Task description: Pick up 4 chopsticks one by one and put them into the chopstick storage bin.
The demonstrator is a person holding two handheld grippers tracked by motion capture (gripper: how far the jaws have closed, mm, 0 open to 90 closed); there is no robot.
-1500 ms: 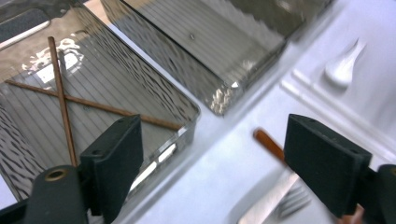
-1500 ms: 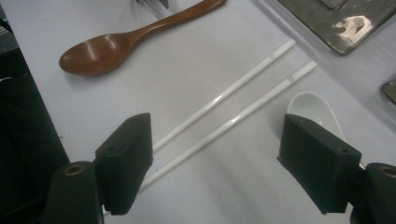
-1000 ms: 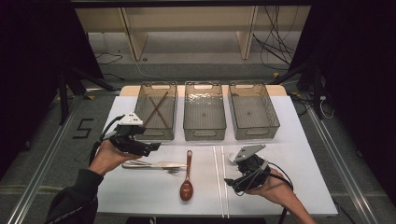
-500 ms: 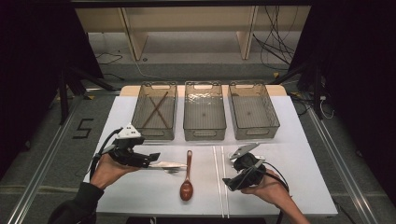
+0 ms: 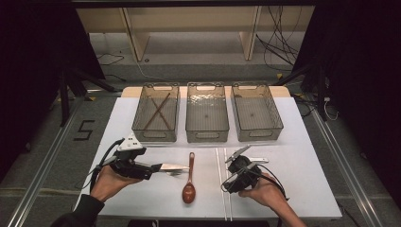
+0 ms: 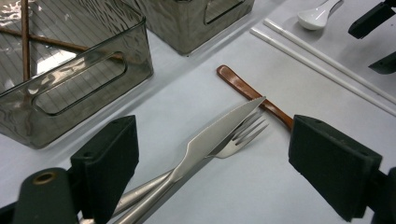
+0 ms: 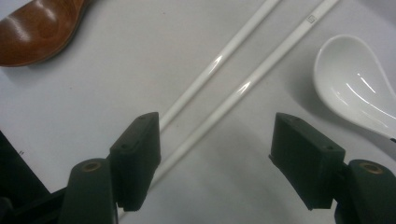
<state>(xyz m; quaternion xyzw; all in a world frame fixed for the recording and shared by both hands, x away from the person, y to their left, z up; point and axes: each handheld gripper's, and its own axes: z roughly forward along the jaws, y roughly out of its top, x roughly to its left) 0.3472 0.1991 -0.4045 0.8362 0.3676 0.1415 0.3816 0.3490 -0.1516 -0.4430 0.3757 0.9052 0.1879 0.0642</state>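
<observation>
Right gripper point(image 7: 215, 154) low over white chopsticks point(image 7: 219, 100), jaws wide, just been narrowing, pads clear of both sticks. Risk: pinching one stick, rolling the other toward white spoon point(image 7: 357, 86). Left gripper point(image 6: 210, 175) wide astride knife point(image 6: 215, 135) stacked on fork point(image 6: 240, 137); likely grabbing both.

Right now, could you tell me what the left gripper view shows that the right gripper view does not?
The left gripper view has a knife lying across a fork between its open jaws, plus a grey bin holding brown chopsticks. The right gripper view has its own open jaws straddling the white chopsticks, with nothing gripped. Both share the brown spoon, the white spoon and those white chopsticks.
</observation>
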